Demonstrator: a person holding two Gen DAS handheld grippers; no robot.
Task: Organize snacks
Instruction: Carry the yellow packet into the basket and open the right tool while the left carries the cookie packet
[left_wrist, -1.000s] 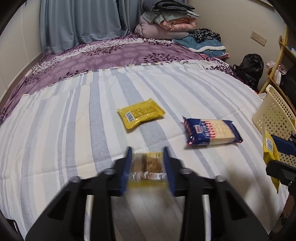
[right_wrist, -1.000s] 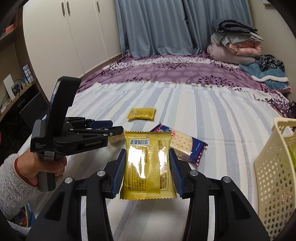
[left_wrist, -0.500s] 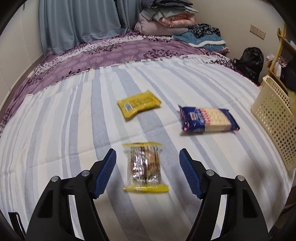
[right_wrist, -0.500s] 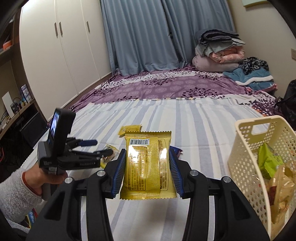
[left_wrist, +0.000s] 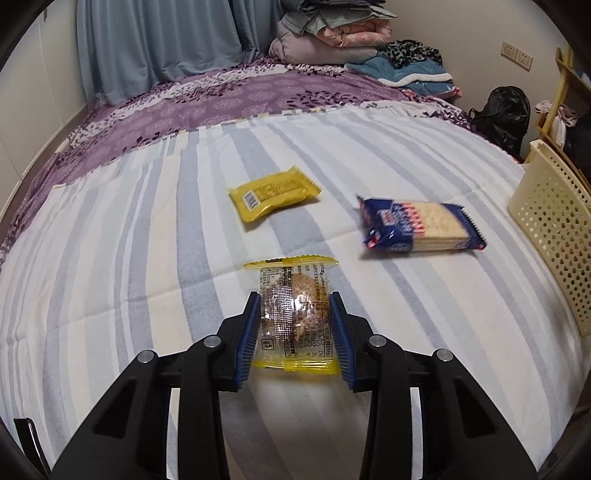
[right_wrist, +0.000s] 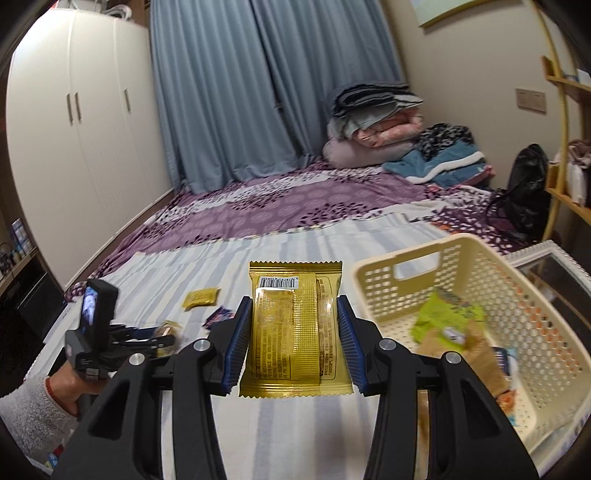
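Two snacks were in hand at once, and the step under way looked like the carry to the basket. The right gripper (right_wrist: 293, 334) pinched a gold foil packet (right_wrist: 293, 330) flat between its blue pads, barcode end pointing away, held clear above the striped bedspread (right_wrist: 192, 269) just short of the cream basket (right_wrist: 461, 266) that sat at the bed's right edge. Inside the basket a green packet (right_wrist: 447, 317) and some brown wrappers already lay. The left gripper (left_wrist: 293, 332) had its pads pressed against the sides of a clear-wrapped cake with yellow ends (left_wrist: 293, 317), near the front edge of the bed; whether the cake had left the cloth could not be told. Further toward the middle of the bedspread a yellow packet (left_wrist: 273, 195) and a blue cracker pack (left_wrist: 419, 229) lay loose and apart, the crackers nearer the basket's side. The person's left hand (right_wrist: 70, 384) showed in the right view, wrapped around the gripper's handle. The next move would seem to call for bringing the gold packet over the basket's near rim, past the handle cut-out, and letting go only once it was above the other wrappers; the cake would follow, then the two packets left on the cloth.
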